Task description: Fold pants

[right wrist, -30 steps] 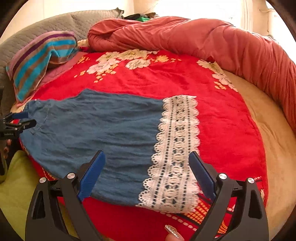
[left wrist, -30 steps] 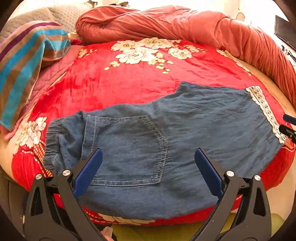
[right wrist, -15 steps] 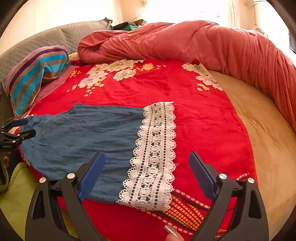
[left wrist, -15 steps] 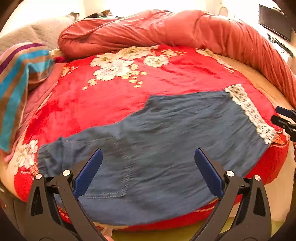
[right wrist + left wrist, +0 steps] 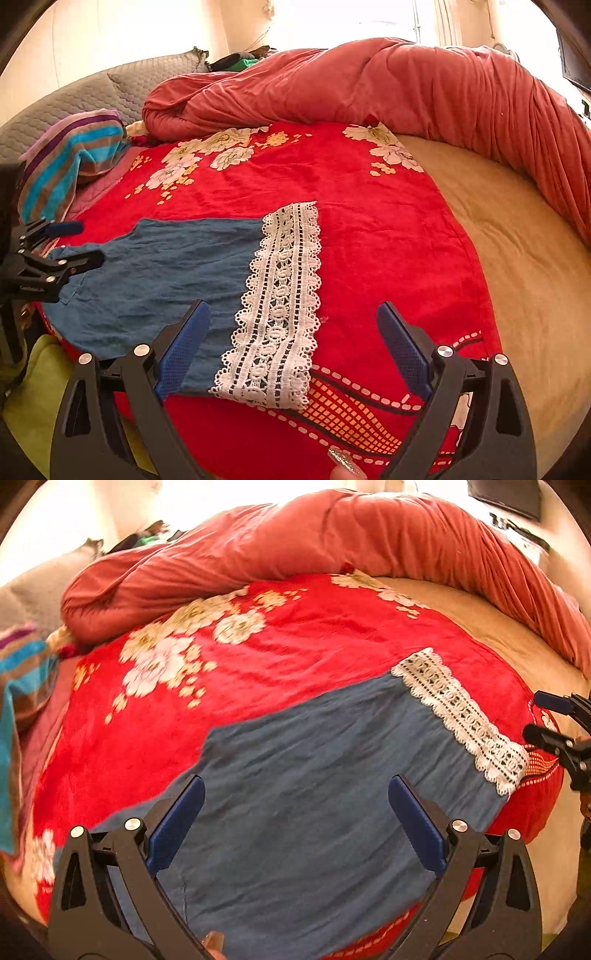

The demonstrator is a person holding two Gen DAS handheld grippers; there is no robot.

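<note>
- The blue denim pants [image 5: 306,794] lie flat on a red flowered blanket [image 5: 295,653] spread over the bed, filling the lower middle of the left wrist view and the left centre of the right wrist view
- A broad white lace band [image 5: 280,295] finishes the hem end of the pants, running down the middle of the right wrist frame and slanting across the right side of the left wrist frame
- The left gripper [image 5: 295,819] hangs over the denim with its jaws wide apart, nothing between them
- The right gripper [image 5: 291,339] sits over the lace hem, jaws spread too, the blue pads [image 5: 183,343] clear of the fabric as far as I can see
- A rumpled rust-coloured quilt [image 5: 369,88] is heaped along the top of both frames
- A striped towel [image 5: 70,155] rests at the upper left, against a grey quilted cushion [image 5: 74,96]
- Bare tan mattress [image 5: 517,240] shows at the right, beside the blanket's edge
</note>
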